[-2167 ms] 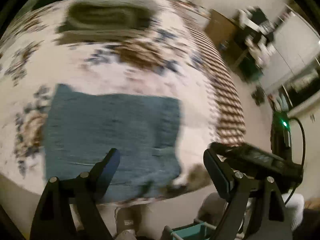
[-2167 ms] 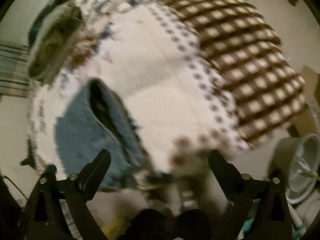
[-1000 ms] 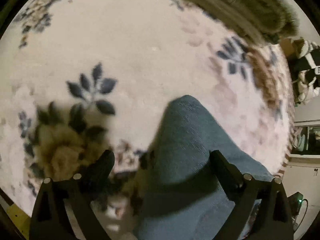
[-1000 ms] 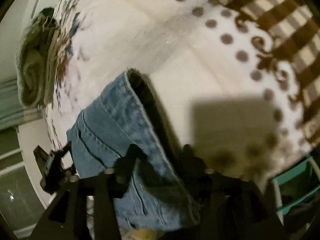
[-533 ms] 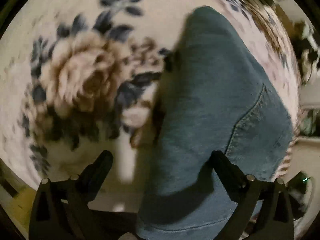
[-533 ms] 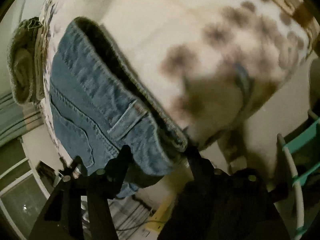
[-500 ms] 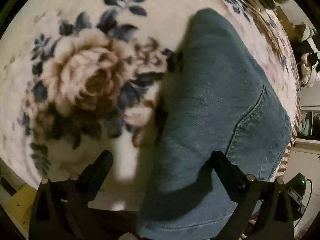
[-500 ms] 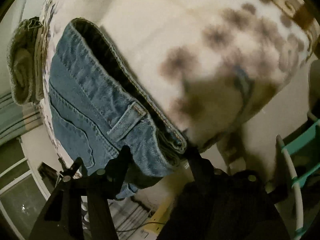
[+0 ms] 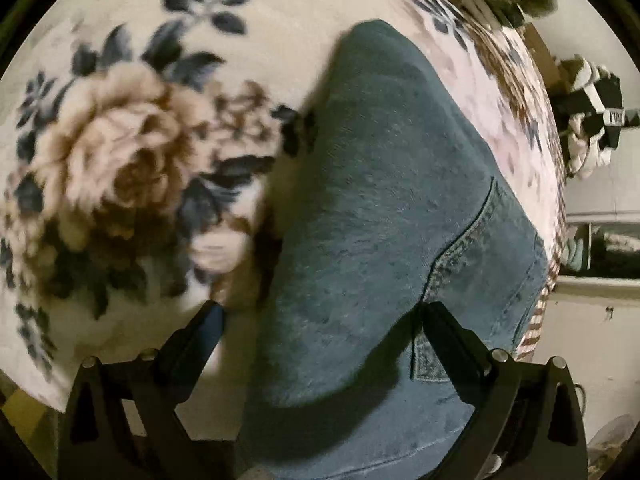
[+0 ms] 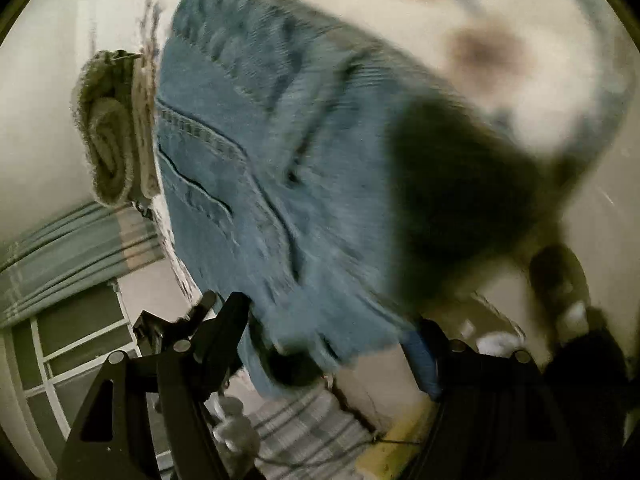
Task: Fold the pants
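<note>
Both grippers, left gripper (image 9: 320, 320) and right gripper (image 10: 332, 320), hover with fingers spread over the folded jeans (image 9: 384, 220) lying on the flowered bed cover (image 9: 120, 152), so folding seems nearly done; next probably pressing it flat.

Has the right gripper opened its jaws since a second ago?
Yes. The right gripper now has its jaws spread wide either side of the jeans; a second ago they were pinched close on the denim edge. The rolled green towel stays put behind.
</note>
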